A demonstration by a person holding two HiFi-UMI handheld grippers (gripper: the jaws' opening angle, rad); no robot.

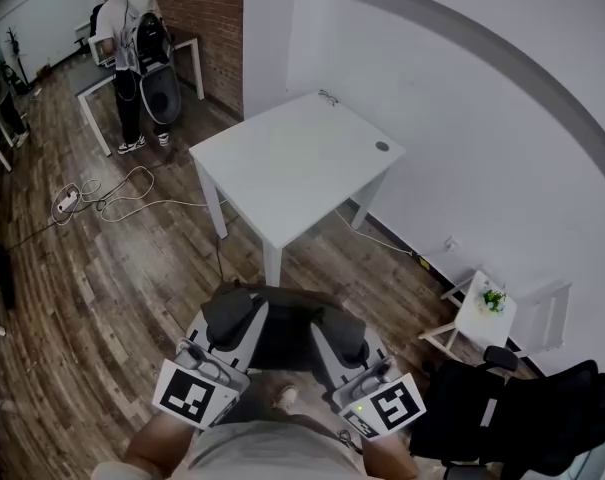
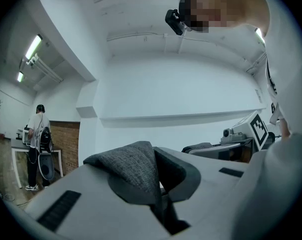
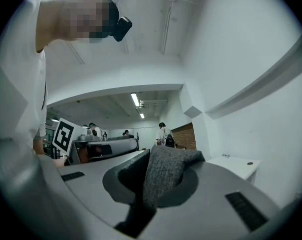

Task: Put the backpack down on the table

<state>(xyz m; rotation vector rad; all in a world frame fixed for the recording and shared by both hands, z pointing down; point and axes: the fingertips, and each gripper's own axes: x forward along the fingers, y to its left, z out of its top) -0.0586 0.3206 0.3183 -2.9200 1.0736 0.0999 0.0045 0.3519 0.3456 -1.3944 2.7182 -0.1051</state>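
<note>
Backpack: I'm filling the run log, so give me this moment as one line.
backpack: not yet on table | left gripper: jaws shut on backpack | right gripper: jaws shut on backpack

1. Bottom centre: the left gripper (image 1: 229, 318) and right gripper (image 1: 340, 330) each pinch grey fabric of the dark backpack (image 1: 287, 336) (it hangs between them).
2. Middle: a white table (image 1: 292, 163), apart from the backpack.
3. Upper left: a person (image 1: 132, 48) stands.
4. Lower right: a black chair (image 1: 522, 413).

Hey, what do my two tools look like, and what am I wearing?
The left tool and right tool are pale grey, broad shells with dark slots. Each carries a white cube with black square markers; a green light glows beside the right one. You wear a white top.
</note>
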